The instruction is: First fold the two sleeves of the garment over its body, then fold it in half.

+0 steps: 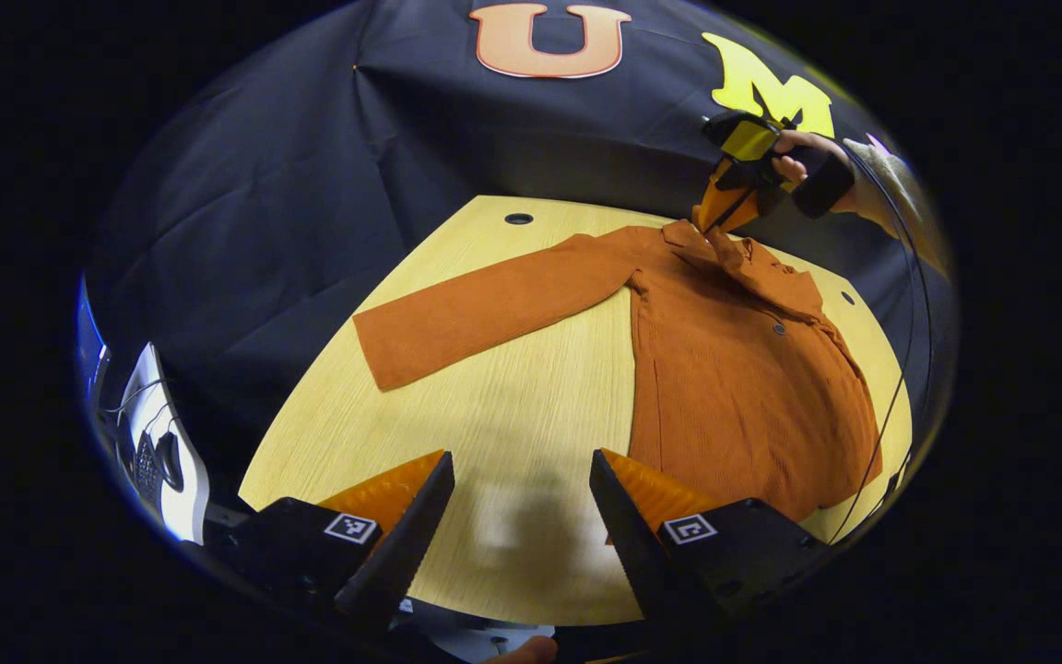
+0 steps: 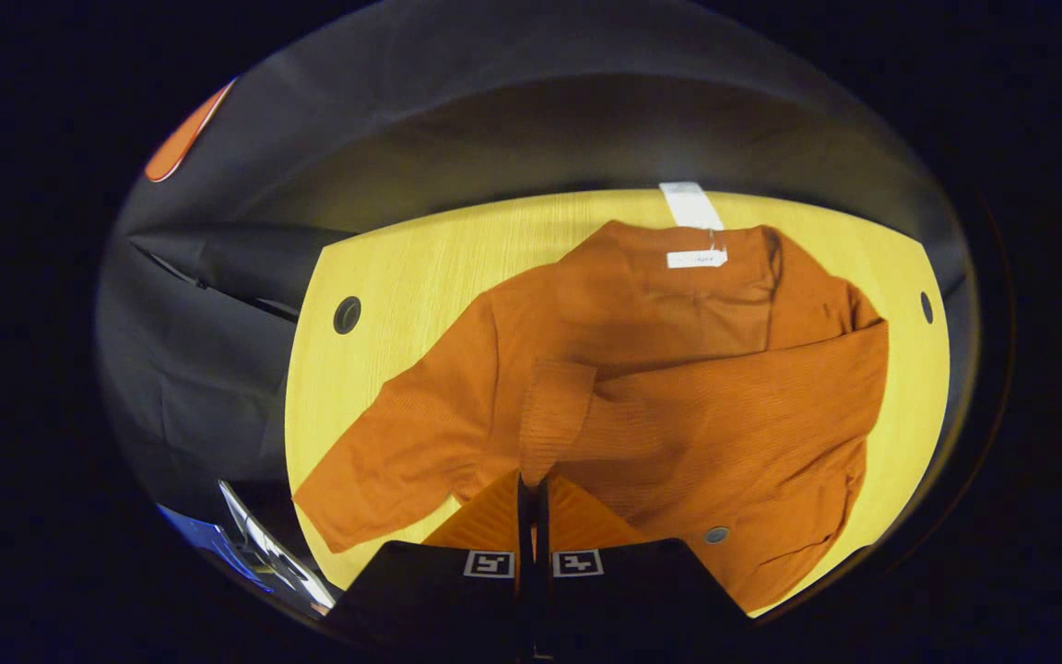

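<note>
Lying flat on the worktop [image 1: 531,406], the garment [image 1: 734,369] spreads over the right half in the left gripper view, its body reaching to the near right edge. One sleeve [image 1: 485,309] stretches out straight toward the left edge, unfolded, on bare wood. The left gripper [image 1: 522,503] hangs above the near edge with its fingers spread wide apart and nothing between them — only its shadow on the wood below. At the far side, the right gripper [image 1: 711,217] points down at the collar, held by a hand [image 1: 803,166] in a pale sleeve; a thin cable [image 1: 900,369] runs from it across the garment's right side. A cable hole [image 1: 519,219] sits near the far edge, another beside the right shoulder. White equipment [image 1: 158,443] stands off the left edge.

In the right gripper view, the right gripper [image 2: 534,493] has its fingers pressed together, apparently nipping garment [image 2: 678,387] cloth. One sleeve [image 2: 706,397] lies folded across the body, its cuff just ahead of the fingertips. The other sleeve [image 2: 393,452] trails toward the near left corner. A white tag [image 2: 690,205] sticks out at the far edge.
</note>
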A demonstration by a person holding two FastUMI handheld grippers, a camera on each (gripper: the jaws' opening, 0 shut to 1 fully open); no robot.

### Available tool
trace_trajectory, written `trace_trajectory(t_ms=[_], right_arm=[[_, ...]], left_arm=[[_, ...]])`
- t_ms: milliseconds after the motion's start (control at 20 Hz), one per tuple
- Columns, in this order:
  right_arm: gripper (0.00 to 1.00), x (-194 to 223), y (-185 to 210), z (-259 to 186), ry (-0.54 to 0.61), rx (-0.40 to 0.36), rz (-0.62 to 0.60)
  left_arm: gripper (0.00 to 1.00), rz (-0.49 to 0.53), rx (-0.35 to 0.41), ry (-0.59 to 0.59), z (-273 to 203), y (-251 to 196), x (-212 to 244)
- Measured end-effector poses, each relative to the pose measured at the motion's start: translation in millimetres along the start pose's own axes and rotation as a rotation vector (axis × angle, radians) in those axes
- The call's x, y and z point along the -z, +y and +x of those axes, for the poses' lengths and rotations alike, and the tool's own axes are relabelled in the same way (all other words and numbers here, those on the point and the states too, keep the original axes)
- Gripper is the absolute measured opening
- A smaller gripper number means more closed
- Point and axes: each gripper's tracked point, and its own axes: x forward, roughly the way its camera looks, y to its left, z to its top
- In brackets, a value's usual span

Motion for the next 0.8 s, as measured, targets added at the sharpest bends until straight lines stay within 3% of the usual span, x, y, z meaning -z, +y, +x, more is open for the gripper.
trace_trajectory(t_ms=[200,350,450,550,600,650,700,800], right_arm=[[0.01,0.2,2.5,16.0,0.02,-0.01,0.043],[0.1,-7.9,21.3,4.7,0.002,-0.15,0.133],[0.15,-9.4,14.7,-0.7,-0.001,-0.159,0.169],[0.18,-10.5,21.4,-8.7,0.008,-0.218,0.203],[0.33,-9.8,24.0,-12.9,0.007,-0.23,0.215],[0.33,-10.9,20.9,-16.6,-0.004,-0.227,0.218],[0.24,-11.6,18.1,-20.1,-0.017,-0.222,0.216],[0.46,-7.9,16.0,-35.3,-0.034,-0.232,0.219]], left_arm=[[0.97,-0.026,-0.005,0.02,-3.5,7.9,8.2],[0.96,-0.027,-0.014,0.022,-4.7,13.3,8.2],[0.97,-0.023,-0.031,0.015,-2.1,18.4,4.3],[0.97,-0.024,-0.039,0.015,1.3,23.4,1.1],[0.97,-0.02,-0.048,0.01,3.5,27.0,-2.7],[0.97,-0.015,-0.057,0.005,5.8,32.4,-6.8],[0.97,-0.014,-0.071,-0.005,9.6,39.2,-12.3],[0.96,-0.02,-0.105,-0.013,18.7,54.9,-23.9]])
